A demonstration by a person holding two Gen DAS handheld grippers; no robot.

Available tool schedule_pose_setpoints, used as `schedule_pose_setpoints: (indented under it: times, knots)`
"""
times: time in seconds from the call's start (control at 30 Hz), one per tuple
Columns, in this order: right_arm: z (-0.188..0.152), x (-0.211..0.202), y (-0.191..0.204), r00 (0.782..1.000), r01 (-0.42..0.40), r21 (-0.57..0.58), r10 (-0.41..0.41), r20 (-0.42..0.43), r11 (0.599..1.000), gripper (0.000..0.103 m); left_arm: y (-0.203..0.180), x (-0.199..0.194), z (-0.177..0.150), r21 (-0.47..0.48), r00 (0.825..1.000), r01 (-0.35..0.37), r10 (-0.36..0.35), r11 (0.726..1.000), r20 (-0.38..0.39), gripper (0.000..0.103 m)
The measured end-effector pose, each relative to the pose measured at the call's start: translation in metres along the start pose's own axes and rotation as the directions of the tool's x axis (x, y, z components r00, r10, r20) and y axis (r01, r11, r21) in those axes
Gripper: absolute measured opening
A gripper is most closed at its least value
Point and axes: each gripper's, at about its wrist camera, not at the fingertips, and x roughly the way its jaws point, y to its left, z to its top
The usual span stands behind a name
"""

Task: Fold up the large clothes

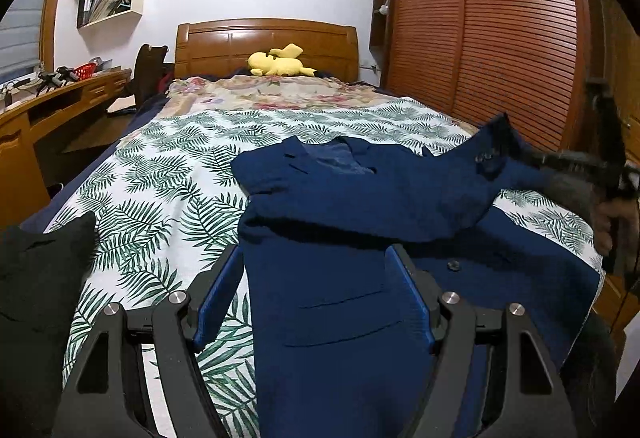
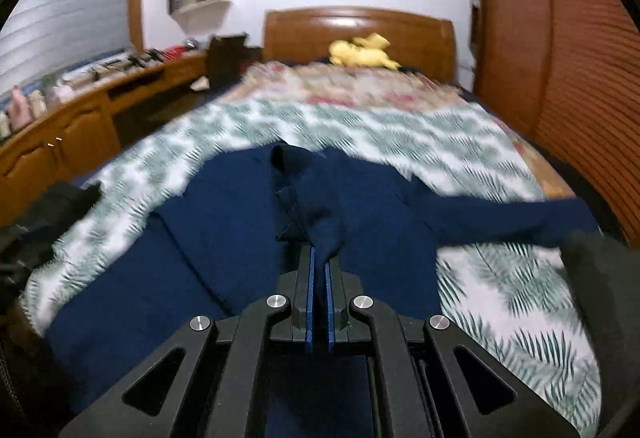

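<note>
A navy blue suit jacket [image 1: 360,198] lies on the leaf-print bedspread [image 1: 168,174], its left side folded over the body. My left gripper [image 1: 316,258] is open, its jaws wide on either side of the folded jacket's lower part, holding nothing. My right gripper [image 2: 319,258] is shut on the jacket's right sleeve end [image 2: 316,206] and holds it lifted over the jacket [image 2: 224,222]; it also shows blurred at the right edge of the left wrist view [image 1: 516,154]. The right wrist view is motion-blurred.
A black garment [image 1: 36,278] lies at the bed's left edge. A yellow plush toy [image 1: 280,62] sits by the wooden headboard [image 1: 264,38]. A wooden desk [image 1: 52,110] stands left of the bed, a slatted wardrobe [image 1: 500,22] right.
</note>
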Motion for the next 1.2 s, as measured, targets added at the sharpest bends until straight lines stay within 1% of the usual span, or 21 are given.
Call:
schedule_pose_setpoints:
  times: [0.2,0.3,0.4,0.43,0.5,0.6,0.63,0.7,0.77,0.83,1.0,1.13,1.2]
  knots:
    - [-0.033,0.036,-0.013,0.993,-0.011,0.052,0.017,-0.12,0.999,0.004,-0.007,0.004,0.003,0.009,1.0,0.014,-0.014,1.0,0.0,0.074]
    - [-0.038,0.031,-0.025,0.99,-0.016,0.063,0.025,-0.142,0.998,0.004,-0.014,0.007,0.004,0.009,1.0,0.023,-0.023,1.0,0.003,0.074]
    - [-0.044,0.02,-0.039,0.988,-0.003,0.064,0.013,-0.154,0.998,0.004,-0.022,0.011,0.006,0.01,0.999,0.036,-0.036,0.999,0.006,0.074]
    - [-0.038,0.017,-0.045,0.988,0.001,0.065,0.009,-0.155,0.998,0.004,-0.025,0.012,0.007,0.01,0.999,0.044,-0.044,0.999,0.009,0.074]
    - [-0.039,0.011,-0.05,0.987,0.019,0.067,-0.008,-0.159,0.998,0.008,-0.032,0.016,0.008,0.008,0.998,0.06,-0.06,0.998,0.011,0.074]
    - [-0.037,-0.003,-0.049,0.987,0.066,0.046,-0.059,-0.149,0.997,0.011,-0.044,0.024,0.011,0.016,0.997,0.072,-0.072,0.997,0.01,0.074]
    - [-0.033,-0.013,-0.044,0.987,0.076,0.043,-0.069,-0.147,0.996,0.014,-0.049,0.027,0.013,0.019,0.997,0.077,-0.077,0.997,0.012,0.074]
    - [-0.032,-0.015,-0.047,0.987,0.083,0.04,-0.077,-0.14,0.996,0.022,-0.056,0.033,0.015,0.018,0.996,0.089,-0.089,0.996,0.012,0.074]
    - [-0.031,-0.018,-0.047,0.988,0.08,0.032,-0.075,-0.133,0.996,0.034,-0.062,0.04,0.016,0.017,0.995,0.1,-0.101,0.995,0.012,0.074]
    - [-0.03,-0.016,-0.047,0.99,0.066,0.025,-0.062,-0.129,0.998,0.038,-0.07,0.05,0.016,0.016,0.994,0.11,-0.111,0.994,0.007,0.074]
    - [-0.031,0.012,-0.044,0.986,0.028,-0.014,-0.03,-0.166,1.0,0.039,-0.084,0.07,0.015,0.02,0.993,0.122,-0.122,0.992,-0.011,0.074]
    - [-0.036,0.033,-0.044,0.972,0.003,-0.032,-0.011,-0.237,0.999,0.039,-0.094,0.084,0.014,0.019,0.991,0.131,-0.13,0.991,-0.022,0.074]
    - [-0.045,0.046,-0.044,0.959,0.005,-0.05,-0.019,-0.282,0.999,0.039,-0.097,0.09,0.015,0.021,0.991,0.132,-0.131,0.991,-0.024,0.074]
